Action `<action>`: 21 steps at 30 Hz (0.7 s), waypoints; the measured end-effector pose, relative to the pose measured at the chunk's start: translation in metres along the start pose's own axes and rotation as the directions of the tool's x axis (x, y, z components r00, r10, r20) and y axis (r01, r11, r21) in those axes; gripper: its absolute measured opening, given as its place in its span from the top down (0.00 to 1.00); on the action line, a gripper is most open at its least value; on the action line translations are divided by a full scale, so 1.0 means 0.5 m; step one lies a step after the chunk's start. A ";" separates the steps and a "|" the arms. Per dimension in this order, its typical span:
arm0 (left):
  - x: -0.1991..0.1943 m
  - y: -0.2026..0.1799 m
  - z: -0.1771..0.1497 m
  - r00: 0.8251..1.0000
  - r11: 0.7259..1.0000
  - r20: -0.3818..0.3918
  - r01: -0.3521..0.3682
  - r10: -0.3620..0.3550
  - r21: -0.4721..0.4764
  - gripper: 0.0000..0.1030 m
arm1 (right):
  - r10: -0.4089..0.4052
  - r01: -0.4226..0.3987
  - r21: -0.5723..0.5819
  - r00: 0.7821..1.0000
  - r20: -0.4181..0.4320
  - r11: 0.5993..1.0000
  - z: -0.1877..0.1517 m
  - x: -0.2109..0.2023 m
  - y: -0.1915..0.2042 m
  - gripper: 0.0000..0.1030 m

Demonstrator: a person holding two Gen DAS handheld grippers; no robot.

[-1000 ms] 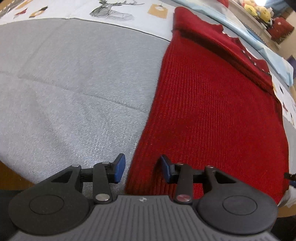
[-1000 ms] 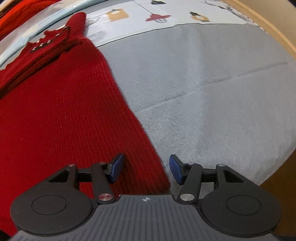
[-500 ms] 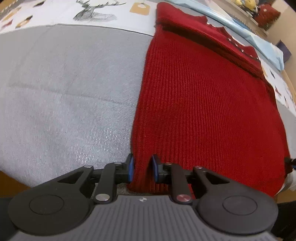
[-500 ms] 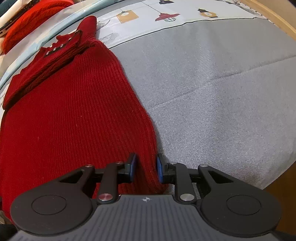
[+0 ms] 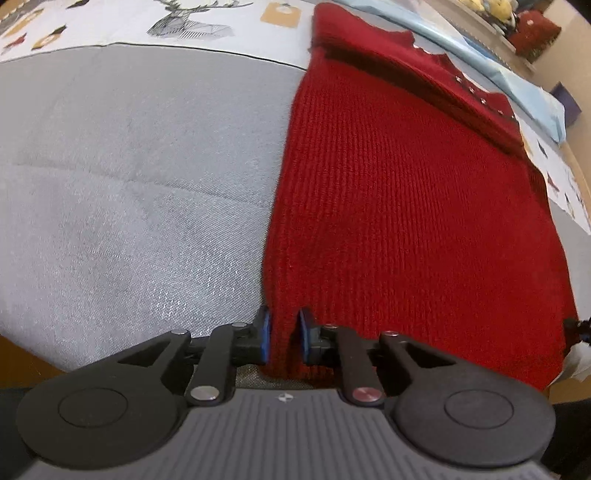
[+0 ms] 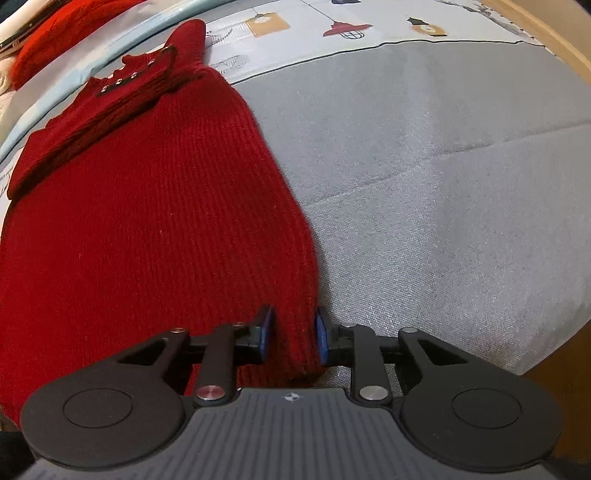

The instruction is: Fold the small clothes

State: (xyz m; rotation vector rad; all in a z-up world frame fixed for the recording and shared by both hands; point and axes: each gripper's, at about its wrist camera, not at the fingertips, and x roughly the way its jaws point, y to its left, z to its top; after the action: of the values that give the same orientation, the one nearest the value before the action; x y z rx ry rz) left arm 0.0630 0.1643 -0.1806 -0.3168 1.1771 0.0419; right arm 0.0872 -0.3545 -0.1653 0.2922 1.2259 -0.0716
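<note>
**Ana:** Pointing steeply down, is it, the left hand-held gripper [image 5: 283,334]?

**Ben:** Yes, tipped well below level over the near hem of the red sweater [image 5: 406,206]. Its jaws have just been closing, and the blue pads [image 5: 263,334] now press a pinch of knit at the sweater's near left corner.

**Ana:** And the right hand-held gripper [image 6: 291,334]?

**Ben:** Same steep downward tilt, at the sweater's near right corner. Its jaws came in quickly and have eased apart a touch, yet a thick fold of the hem sits between the blue pads [image 6: 321,336] and both touch it, so it has hold of the cloth.

**Ana:** Where does the sweater lie?

**Ben:** Flat on a grey cloth [image 5: 129,184], collar away from the grippers. The collar end, with its row of small metal studs [image 6: 118,82], reaches onto a printed sheet [image 6: 369,22] beyond the grey cloth. Left of the sweater that sheet shows a stag drawing [image 5: 192,22].

**Ana:** Anything else red?

**Ben:** Another red knit [image 6: 55,33] lies beyond the sweater's collar, in the right wrist view.
</note>
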 end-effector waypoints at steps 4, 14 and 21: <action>-0.007 0.004 -0.007 1.000 1.000 0.020 -0.005 0.005 0.004 0.88 | 0.016 -0.017 0.012 1.000 0.019 1.000 -0.001 -0.007 0.001 0.84; -0.166 -0.080 0.028 0.957 0.973 0.279 0.019 -0.084 0.228 0.92 | 0.212 -0.211 -0.029 0.945 0.249 0.977 0.006 -0.173 0.028 0.89; -0.349 -0.087 0.031 0.897 0.959 0.392 0.106 -0.206 0.261 0.94 | 0.352 -0.358 -0.069 0.832 0.429 0.931 0.011 -0.361 0.032 0.91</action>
State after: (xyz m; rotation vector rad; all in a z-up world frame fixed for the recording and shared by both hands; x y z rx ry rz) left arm 0.0179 0.1501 -0.0066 -0.1808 0.7182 -0.1648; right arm 0.0341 -0.3591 0.0080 0.4863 0.7088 0.1719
